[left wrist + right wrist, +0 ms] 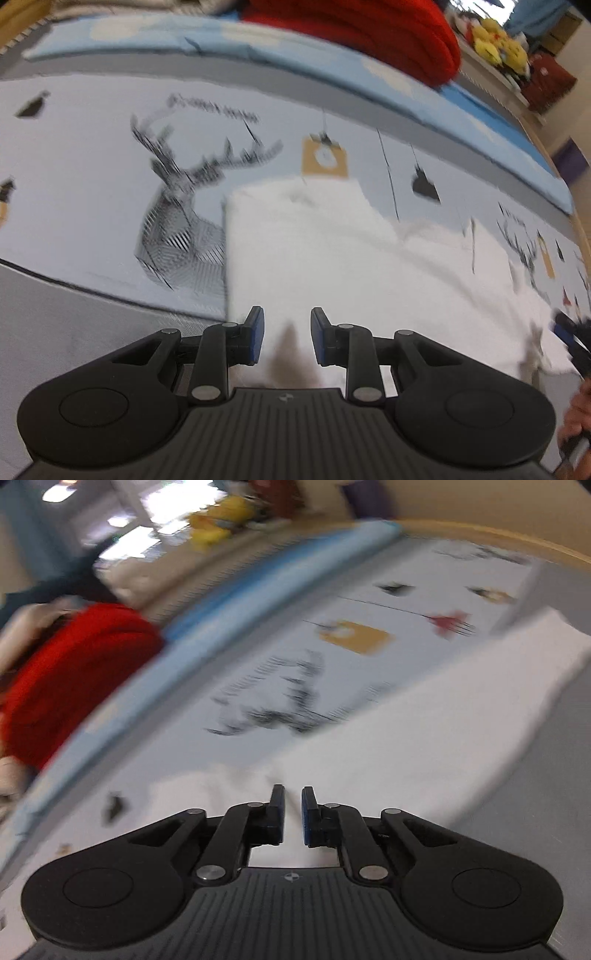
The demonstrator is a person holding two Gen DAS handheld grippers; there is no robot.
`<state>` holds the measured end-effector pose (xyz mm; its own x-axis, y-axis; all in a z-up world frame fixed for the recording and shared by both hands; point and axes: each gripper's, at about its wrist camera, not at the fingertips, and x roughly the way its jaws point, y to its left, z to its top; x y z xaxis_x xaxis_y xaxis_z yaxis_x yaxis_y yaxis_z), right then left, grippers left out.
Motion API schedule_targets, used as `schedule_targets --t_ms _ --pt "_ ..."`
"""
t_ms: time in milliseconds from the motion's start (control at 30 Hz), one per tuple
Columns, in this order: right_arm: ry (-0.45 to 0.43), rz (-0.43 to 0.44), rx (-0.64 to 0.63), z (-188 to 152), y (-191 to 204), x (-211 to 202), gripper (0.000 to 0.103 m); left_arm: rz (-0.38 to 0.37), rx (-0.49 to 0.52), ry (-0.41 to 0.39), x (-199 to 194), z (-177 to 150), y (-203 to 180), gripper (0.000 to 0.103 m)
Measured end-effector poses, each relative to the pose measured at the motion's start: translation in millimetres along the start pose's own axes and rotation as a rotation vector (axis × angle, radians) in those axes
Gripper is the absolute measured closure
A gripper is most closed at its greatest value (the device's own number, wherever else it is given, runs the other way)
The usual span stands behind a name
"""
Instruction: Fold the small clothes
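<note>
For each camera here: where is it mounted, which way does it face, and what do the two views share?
Left wrist: behind the open left gripper, looking across the white garment at the deer-print sheet; the right gripper's tip and a hand show at right.
Right wrist: behind the right gripper, fingers narrowly apart, over the same garment.
Shared: garment, sheet, red cloth.

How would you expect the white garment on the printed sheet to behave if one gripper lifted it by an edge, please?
The white garment looks thin and wrinkled, so it would probably droop limply and feel light. Pushed, it would likely bunch up rather than slide across the printed sheet.
</note>
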<state>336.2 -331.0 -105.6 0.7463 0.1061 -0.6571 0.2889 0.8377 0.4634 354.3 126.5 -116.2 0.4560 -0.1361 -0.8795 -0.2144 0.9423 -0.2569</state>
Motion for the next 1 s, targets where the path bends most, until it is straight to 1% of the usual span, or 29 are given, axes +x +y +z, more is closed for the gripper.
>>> schedule_targets --t_ms 33,67,100,133,167,200,233,267,300,333,367,400,433,467,500,533,567,600,633,667,767,867,1000 --pt "0.064 0.041 0.005 -2 -1 11 0.080 -0.003 0.017 0.038 8 -5 2 0.073" --pt "0.121 0.038 0.008 -4 -2 21 0.080 0.026 0.038 0.085 17 -11 4 0.073" --pt "0.169 -0.002 0.004 -7 -7 30 0.080 0.076 0.062 0.133 27 -17 8 0.082" --pt "0.219 -0.077 -0.008 -11 -11 39 0.081 0.108 0.075 0.150 33 -22 13 0.091" --pt "0.235 -0.105 0.001 -14 -17 41 0.090 0.119 0.080 0.146 33 -23 17 0.096" --pt "0.223 -0.099 0.032 -12 -20 39 0.090 0.116 0.070 0.145 30 -21 18 0.096" --pt "0.214 -0.093 0.040 -9 -19 36 0.088 0.117 0.061 0.131 24 -20 17 0.096" --pt "0.185 -0.082 0.022 -5 -15 32 0.081 0.115 0.068 0.107 18 -19 13 0.096" --pt "0.159 -0.068 0.002 -4 -12 28 0.078 0.108 0.082 0.094 16 -18 9 0.095" --pt "0.156 -0.053 -0.011 -3 -11 28 0.074 0.105 0.084 0.108 19 -20 8 0.095" --pt "0.180 -0.048 -0.021 -4 -11 31 0.071 0.121 0.080 0.140 26 -23 9 0.095" --pt "0.221 -0.072 -0.031 -7 -14 36 0.071 0.134 0.081 0.153 31 -25 9 0.095" --pt "0.250 -0.097 -0.041 -9 -18 39 0.078 0.141 0.085 0.148 32 -25 7 0.095" --pt "0.241 -0.100 -0.035 -8 -23 38 0.080 0.151 0.090 0.140 29 -24 3 0.094" --pt "0.225 -0.106 -0.022 -3 -26 33 0.080 0.155 0.101 0.112 22 -21 -4 0.092" --pt "0.194 -0.124 -0.022 3 -29 26 0.074 0.151 0.116 0.073 14 -17 -11 0.089" --pt "0.150 -0.137 -0.028 10 -33 18 0.070 0.139 0.139 0.025 4 -15 -21 0.082" --pt "0.112 -0.149 -0.032 16 -37 11 0.069 0.123 0.166 -0.016 -4 -13 -31 0.073" --pt "0.088 -0.155 -0.029 22 -43 5 0.068 0.113 0.188 -0.042 -9 -12 -40 0.070" --pt "0.069 -0.158 -0.016 28 -52 1 0.067 0.106 0.208 -0.058 -12 -12 -49 0.068" --pt "0.047 -0.178 0.040 42 -83 -8 0.066 0.089 0.251 -0.058 -12 -13 -70 0.068" --pt "0.025 -0.196 0.100 55 -119 -16 0.066 0.072 0.266 -0.066 -13 -12 -83 0.068" --pt "-0.030 -0.242 0.178 70 -176 -28 0.066 0.070 0.276 -0.068 -12 -13 -92 0.068"
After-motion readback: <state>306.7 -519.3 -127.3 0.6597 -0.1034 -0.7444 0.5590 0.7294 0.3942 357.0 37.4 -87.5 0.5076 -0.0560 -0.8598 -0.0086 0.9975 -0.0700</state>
